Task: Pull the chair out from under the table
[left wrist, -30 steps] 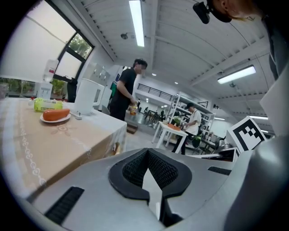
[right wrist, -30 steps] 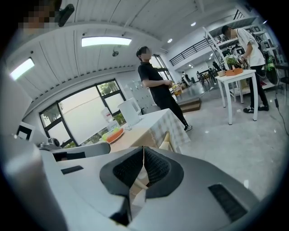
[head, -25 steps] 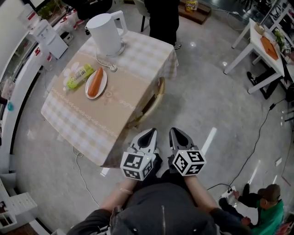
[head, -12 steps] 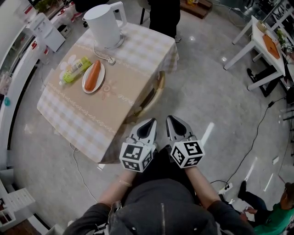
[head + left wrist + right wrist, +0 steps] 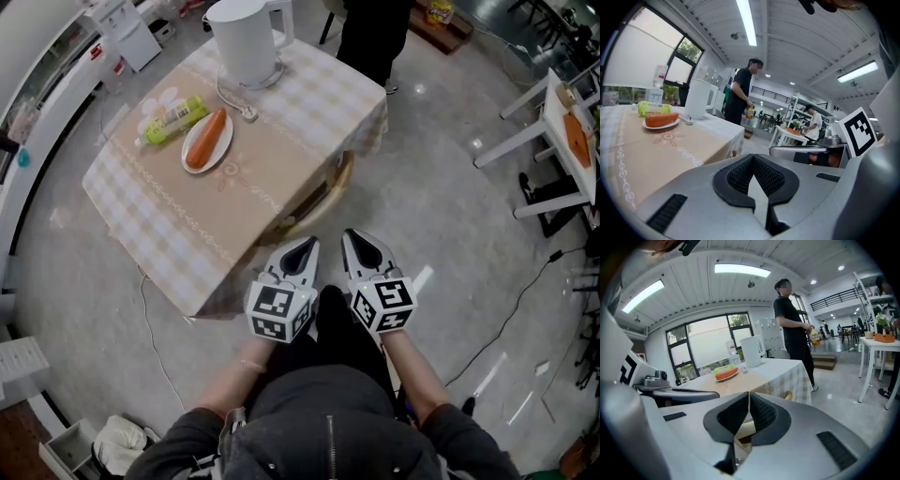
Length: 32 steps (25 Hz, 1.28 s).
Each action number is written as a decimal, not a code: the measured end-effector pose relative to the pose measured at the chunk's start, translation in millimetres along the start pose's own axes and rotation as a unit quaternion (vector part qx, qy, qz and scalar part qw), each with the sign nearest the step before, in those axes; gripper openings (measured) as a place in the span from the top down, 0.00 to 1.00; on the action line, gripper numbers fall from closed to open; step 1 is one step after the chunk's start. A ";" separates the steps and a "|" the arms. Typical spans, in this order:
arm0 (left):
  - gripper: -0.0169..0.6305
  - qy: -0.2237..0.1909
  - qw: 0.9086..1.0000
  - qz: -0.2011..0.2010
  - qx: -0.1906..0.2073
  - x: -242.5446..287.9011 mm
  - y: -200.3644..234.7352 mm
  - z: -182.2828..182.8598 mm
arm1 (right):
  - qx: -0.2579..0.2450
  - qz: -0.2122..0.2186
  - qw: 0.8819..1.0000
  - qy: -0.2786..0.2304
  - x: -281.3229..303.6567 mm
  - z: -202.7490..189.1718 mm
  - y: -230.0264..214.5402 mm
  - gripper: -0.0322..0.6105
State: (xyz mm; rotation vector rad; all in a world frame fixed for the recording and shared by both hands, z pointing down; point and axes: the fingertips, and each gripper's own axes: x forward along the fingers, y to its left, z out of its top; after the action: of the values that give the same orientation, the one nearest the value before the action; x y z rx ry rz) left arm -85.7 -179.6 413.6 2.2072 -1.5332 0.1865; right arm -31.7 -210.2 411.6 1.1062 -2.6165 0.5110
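The wooden chair (image 5: 325,199) stands tucked under the right side of the table (image 5: 178,253), which wears a checked cloth; only its curved backrest shows. My left gripper (image 5: 306,247) and right gripper (image 5: 354,240) are side by side just short of that backrest, both shut with nothing between the jaws and touching nothing. In the left gripper view the left gripper (image 5: 752,157) points past the table's corner. In the right gripper view the right gripper (image 5: 748,393) has a bit of the chair (image 5: 788,394) just beyond its tips.
On the table are a white kettle (image 5: 246,39), a plate (image 5: 192,155) with an orange food item and a green packet (image 5: 173,114). A person (image 5: 375,33) stands at the far side. A white side table (image 5: 553,127) is at the right, and a cable (image 5: 150,328) lies on the floor.
Both grippers have edged forward toward the chair's backrest and stayed shut. The head view has shifted, so the table sits further right in the picture.
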 end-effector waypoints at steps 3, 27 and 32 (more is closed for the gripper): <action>0.96 -0.006 1.000 0.018 -0.007 5.8 8.1 3.0 | -0.019 0.023 1.000 0.010 13.0 2.0 -3.4 0.93; 0.96 0.027 0.995 0.085 -0.042 44.6 58.0 -43.5 | -0.321 0.312 0.879 0.164 105.2 -47.3 2.6 0.69; 0.96 0.031 0.993 0.096 -0.054 42.7 63.3 -57.2 | -0.426 0.378 0.799 0.193 114.1 -68.7 10.5 0.64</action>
State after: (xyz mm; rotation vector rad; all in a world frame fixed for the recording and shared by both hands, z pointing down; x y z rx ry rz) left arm -119.9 -209.6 497.4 1.9530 -1.6789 0.2228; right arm -110.3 -248.0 512.8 -0.3183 -2.3391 -0.3117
